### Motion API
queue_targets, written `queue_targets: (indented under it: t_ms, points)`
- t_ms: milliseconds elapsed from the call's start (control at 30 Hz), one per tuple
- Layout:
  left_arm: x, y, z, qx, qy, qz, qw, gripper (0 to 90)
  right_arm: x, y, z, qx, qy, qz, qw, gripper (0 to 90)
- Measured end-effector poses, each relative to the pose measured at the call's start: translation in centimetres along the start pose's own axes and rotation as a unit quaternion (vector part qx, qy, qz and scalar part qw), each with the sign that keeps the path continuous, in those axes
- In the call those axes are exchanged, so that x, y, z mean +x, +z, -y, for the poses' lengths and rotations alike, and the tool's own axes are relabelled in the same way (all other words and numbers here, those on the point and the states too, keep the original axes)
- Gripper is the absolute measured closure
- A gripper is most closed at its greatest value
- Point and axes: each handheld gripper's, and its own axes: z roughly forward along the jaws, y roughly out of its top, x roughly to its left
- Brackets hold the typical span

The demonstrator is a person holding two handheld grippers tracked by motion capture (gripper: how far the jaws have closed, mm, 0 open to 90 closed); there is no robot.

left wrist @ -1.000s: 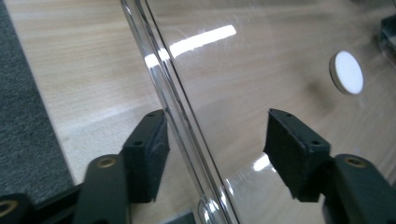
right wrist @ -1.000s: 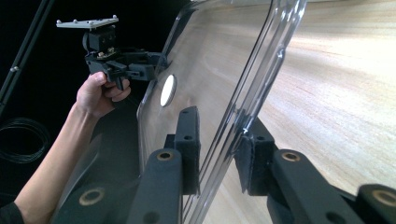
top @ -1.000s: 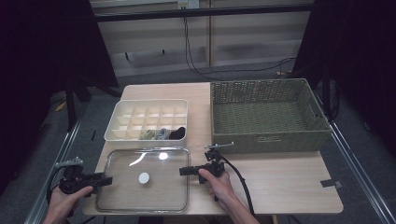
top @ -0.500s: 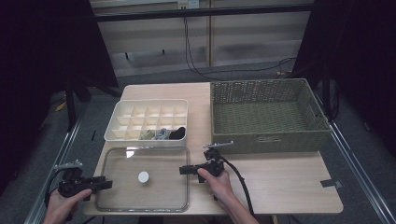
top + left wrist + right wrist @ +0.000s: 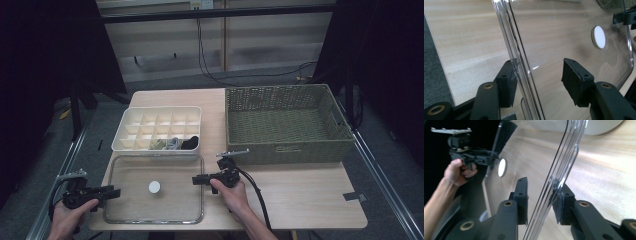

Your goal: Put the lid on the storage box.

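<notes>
— What surrounds the scene?
— A light wooden desk (image 5: pixel 300 200) stands on a grey floor (image 5: pixel 100 125), black curtains (image 5: pixel 45 60) hanging dark at both sides.
— And behind it?
— A pale panelled wall (image 5: pixel 260 35), with black cables (image 5: pixel 210 65) trailing down to the floor.

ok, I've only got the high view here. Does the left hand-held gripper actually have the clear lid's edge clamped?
Observer: No. In the left gripper view the lid has its rim between the jaws of the left hand-held gripper. They have just been closing, but the pad over the lid's inside is still off the plastic.
Operator: and the right one?
Observer: The right hand-held gripper straddles the opposite rim. Its jaws have just been opening. The outer pad sits against the rim and the inner pad stands apart from it, so there is no clamp there either.
</notes>
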Motion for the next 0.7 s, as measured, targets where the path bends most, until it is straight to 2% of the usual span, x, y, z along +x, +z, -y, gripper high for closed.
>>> queue_targets:
  t_ms: [67,133,333,467,567,700]
  points:
    - [-0.2,-0.1,-0.1,-0.007,-0.006,-0.002,1.0,47.7,0.4,-0.1,-0.2,-0.001,-0.013,0.012,0.9998,65.2]
    - [-0.4,-0.1,-0.4,-0.01,-0.002,-0.006,0.9999,48.5,0.9,-0.2,-0.4,0.0,-0.029,0.028,0.9992,64.1]
    - [-0.7,-0.3,-0.9,-0.021,0.01,-0.005,0.9997,53.0,1.1,-0.8,-1.0,-0.01,-0.024,0.038,0.9989,64.2]
    - [-0.9,-0.3,-1.1,-0.029,0.01,-0.005,0.9995,55.1,1.3,-0.9,-1.4,-0.014,-0.019,0.051,0.9984,63.5]
    - [-1.1,-0.3,-1.3,-0.03,0.009,-0.01,0.9995,55.0,1.6,-1.0,-1.7,-0.012,-0.017,0.062,0.9978,63.2]
    - [-1.4,-0.4,-1.7,-0.034,0.018,-0.017,0.9991,55.7,1.8,-1.2,-2.1,-0.016,-0.018,0.066,0.9975,63.8]
